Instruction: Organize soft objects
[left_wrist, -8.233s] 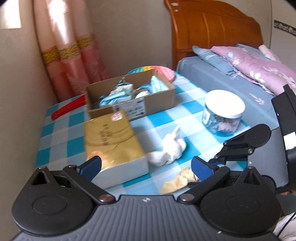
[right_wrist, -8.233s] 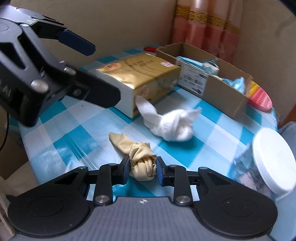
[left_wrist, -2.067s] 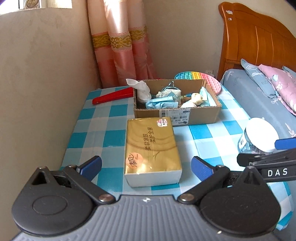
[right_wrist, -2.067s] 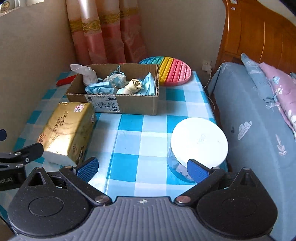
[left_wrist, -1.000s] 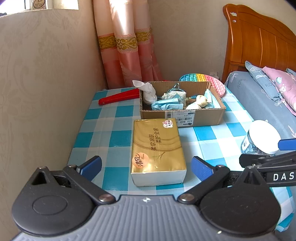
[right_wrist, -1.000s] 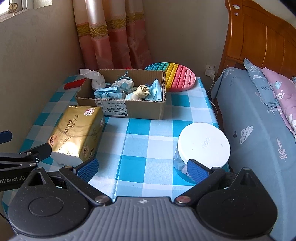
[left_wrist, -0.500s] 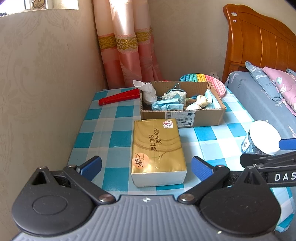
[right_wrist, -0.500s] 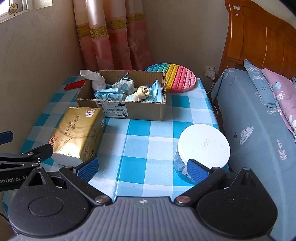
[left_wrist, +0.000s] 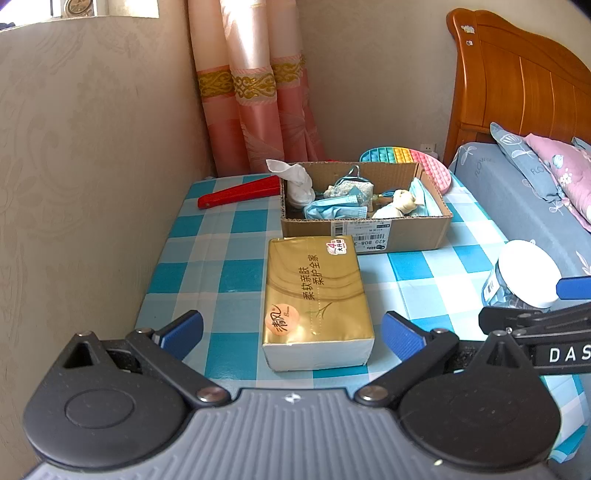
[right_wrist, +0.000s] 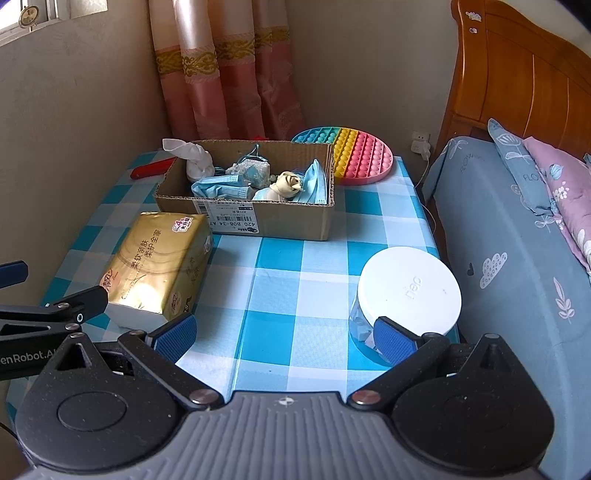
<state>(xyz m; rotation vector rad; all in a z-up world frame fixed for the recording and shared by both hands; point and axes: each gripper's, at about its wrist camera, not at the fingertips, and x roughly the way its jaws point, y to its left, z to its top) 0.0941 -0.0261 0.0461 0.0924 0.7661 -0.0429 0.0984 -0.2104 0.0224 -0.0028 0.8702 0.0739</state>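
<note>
A cardboard box (left_wrist: 406, 232) (right_wrist: 295, 225) stands at the back of the checked table. In it lie a knotted white cloth (left_wrist: 297, 181) (right_wrist: 195, 157), a knotted beige cloth (left_wrist: 402, 199) (right_wrist: 288, 182), blue face masks (left_wrist: 332, 212) (right_wrist: 218, 186) and a small blue pouch (right_wrist: 251, 168). My left gripper (left_wrist: 291, 332) is open and empty, held back over the table's front edge. My right gripper (right_wrist: 284, 334) is open and empty, also held back at the front.
A gold tissue pack (left_wrist: 314, 295) (right_wrist: 159, 266) lies in front of the box. A white-lidded jar (left_wrist: 524, 275) (right_wrist: 406, 295) stands at the right edge. A red folded fan (left_wrist: 240, 192) and a rainbow pop mat (right_wrist: 354, 153) lie at the back. A bed (right_wrist: 517, 258) is on the right.
Eight seconds ago both cloths lay on the table, the right gripper shut on the beige one; both now lie in the box. Over the last second, nothing has visibly changed.
</note>
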